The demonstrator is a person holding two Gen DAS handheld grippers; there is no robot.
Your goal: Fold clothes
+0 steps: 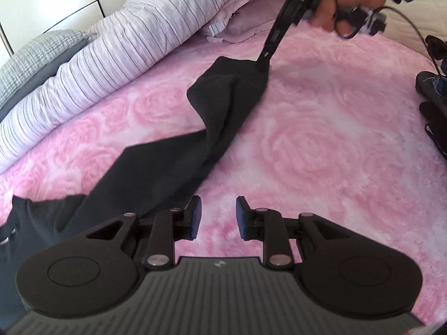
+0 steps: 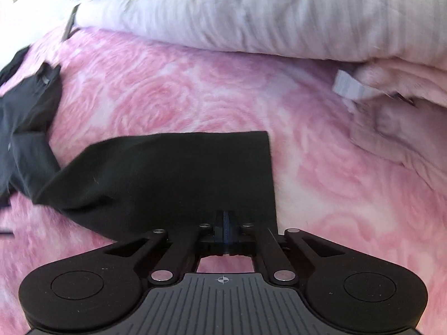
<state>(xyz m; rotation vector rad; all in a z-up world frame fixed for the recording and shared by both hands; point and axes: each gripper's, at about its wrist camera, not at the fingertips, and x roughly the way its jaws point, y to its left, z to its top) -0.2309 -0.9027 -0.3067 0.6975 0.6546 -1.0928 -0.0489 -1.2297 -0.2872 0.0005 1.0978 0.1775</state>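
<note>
A black garment [image 1: 167, 162] lies stretched across a pink rose-patterned blanket [image 1: 321, 153]. My left gripper [image 1: 218, 217] is open and empty, low over the blanket, just right of the garment's near part. My right gripper [image 2: 226, 224] is shut on the garment's hem [image 2: 167, 173], near its right corner. In the left wrist view the right gripper [image 1: 264, 62] pinches the garment's far end and holds it lifted off the blanket. The rest of the garment [image 2: 25, 122] lies bunched at the left of the right wrist view.
A rolled striped lilac duvet [image 1: 92, 75] runs along the far side of the bed, also in the right wrist view [image 2: 265, 11]. A grey pillow [image 1: 30, 58] sits at the far left. Dark items [image 1: 433, 106] and a cable lie at the right edge.
</note>
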